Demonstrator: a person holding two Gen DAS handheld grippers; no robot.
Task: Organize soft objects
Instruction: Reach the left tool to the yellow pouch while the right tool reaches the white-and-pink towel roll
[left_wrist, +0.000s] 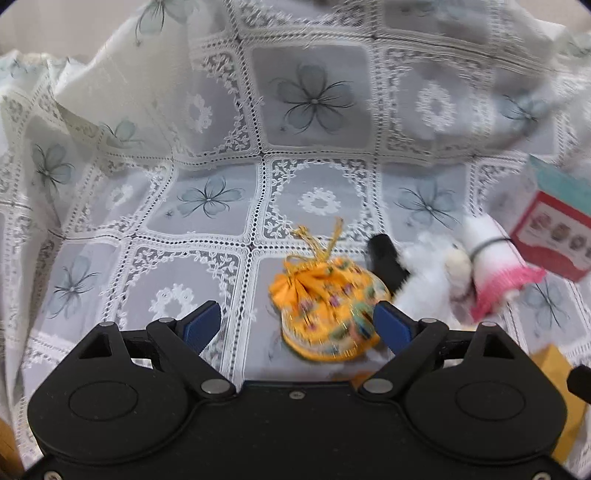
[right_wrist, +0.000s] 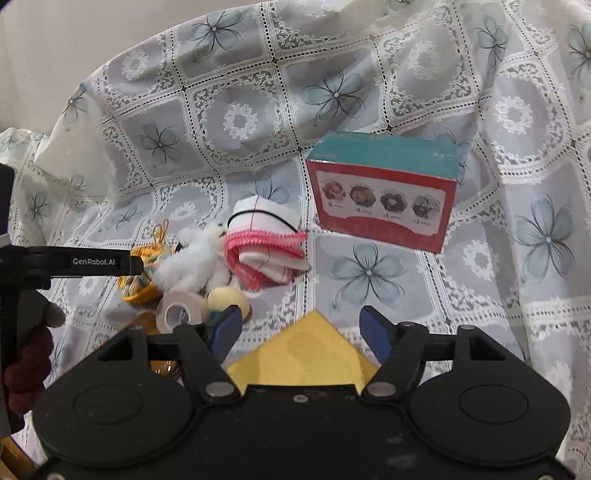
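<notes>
An orange patterned drawstring pouch (left_wrist: 327, 308) lies on the lace cloth, just ahead of my open left gripper (left_wrist: 297, 325), close to its right finger. Right of it lie a white fluffy plush (left_wrist: 424, 284) and a folded white cloth with pink trim (left_wrist: 495, 273). In the right wrist view the pouch (right_wrist: 142, 278), the plush (right_wrist: 192, 258) and the pink-trimmed cloth (right_wrist: 266, 243) lie left of centre. My right gripper (right_wrist: 301, 330) is open over a yellow sheet (right_wrist: 306, 350), holding nothing. The left gripper shows at that view's left edge (right_wrist: 85, 262).
A red and teal box (right_wrist: 384, 195) stands on the cloth behind the soft things; it also shows in the left wrist view (left_wrist: 554, 229). A roll of white tape (right_wrist: 177, 312) and a pale yellow ball (right_wrist: 227, 299) lie by the right gripper's left finger. A black object (left_wrist: 386, 258) lies beside the plush.
</notes>
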